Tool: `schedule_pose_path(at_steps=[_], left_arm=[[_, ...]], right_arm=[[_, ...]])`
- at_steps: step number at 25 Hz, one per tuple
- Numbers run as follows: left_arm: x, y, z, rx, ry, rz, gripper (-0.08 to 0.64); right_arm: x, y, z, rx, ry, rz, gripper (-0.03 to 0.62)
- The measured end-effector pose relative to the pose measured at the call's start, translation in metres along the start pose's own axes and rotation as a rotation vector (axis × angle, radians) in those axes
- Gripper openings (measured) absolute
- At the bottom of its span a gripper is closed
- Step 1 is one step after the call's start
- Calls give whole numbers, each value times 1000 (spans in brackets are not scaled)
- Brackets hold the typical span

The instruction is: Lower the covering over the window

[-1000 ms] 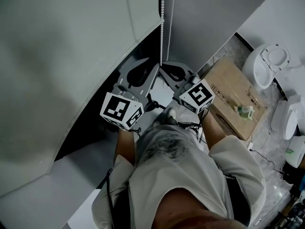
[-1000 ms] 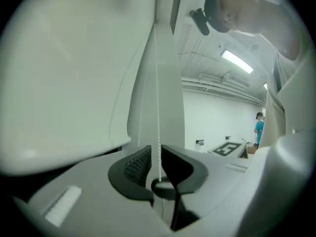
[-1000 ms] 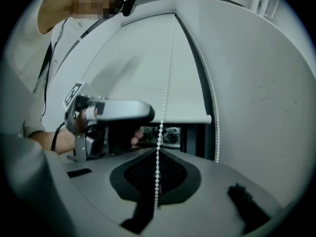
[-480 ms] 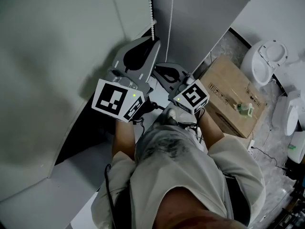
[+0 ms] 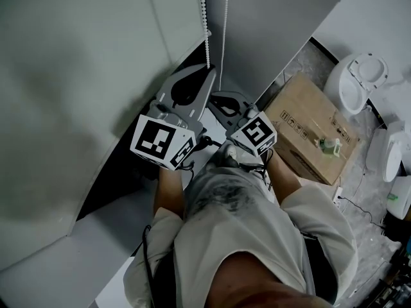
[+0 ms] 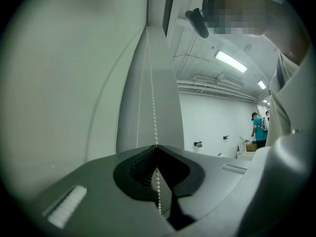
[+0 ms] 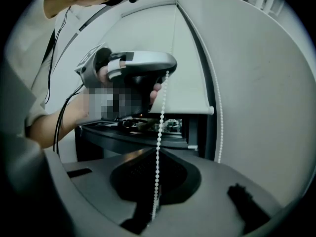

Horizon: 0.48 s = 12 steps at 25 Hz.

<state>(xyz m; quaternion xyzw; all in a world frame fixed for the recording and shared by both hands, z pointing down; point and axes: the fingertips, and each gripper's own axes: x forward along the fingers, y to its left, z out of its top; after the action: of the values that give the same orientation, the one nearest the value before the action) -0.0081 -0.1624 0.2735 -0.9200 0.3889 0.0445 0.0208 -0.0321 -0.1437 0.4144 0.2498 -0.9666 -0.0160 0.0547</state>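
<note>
**Head view.** The left gripper (image 5: 208, 72) is at 12 o'clock of the person's torso, with the right gripper (image 5: 217, 97) just below it toward 1 o'clock. Both sit on the bead chain (image 5: 205, 18), which runs off the top edge. The marker cubes (image 5: 162, 145) carry black-and-white squares only, no letters. The cardboard box (image 5: 311, 127) at 3 o'clock bears small printed symbols, too small to read. No brand is legible.

**Left gripper view.** The jaws have just been closing and are clamped on the chain. Beads enter at the tip and run through the hollow behind. No writing.

**Right gripper view.** The jaws are together on the same strand, lower down. It appears pinched, though the dark hollow makes the contact hard to confirm. The strand rises toward 12 o'clock into the left gripper. The free strand (image 7: 220, 122) hangs at 3 o'clock, untouched. The roller shade (image 7: 182, 58) is part-way down: its bottom bar (image 7: 197, 110) lies near centre, and the window opening (image 7: 148, 125) is bare beneath it.

**Risks (judgement).**
- If this is the raising strand, pulling it lifts the shade.
- Beads may slip through the pads if one grip lets go early.
- A pull off vertical could jam or derail the chain.
</note>
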Motion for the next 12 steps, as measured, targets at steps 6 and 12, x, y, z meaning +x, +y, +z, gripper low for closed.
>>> schedule_pose_path(at_steps=[6, 12], left_arm=[[-8, -2, -21, -31, 12, 6, 11], [-12, -2, -43, -56, 50, 5, 10]], right_arm=[[0, 6, -21, 7, 28, 3, 24], [6, 10, -43, 20, 79, 9, 23]])
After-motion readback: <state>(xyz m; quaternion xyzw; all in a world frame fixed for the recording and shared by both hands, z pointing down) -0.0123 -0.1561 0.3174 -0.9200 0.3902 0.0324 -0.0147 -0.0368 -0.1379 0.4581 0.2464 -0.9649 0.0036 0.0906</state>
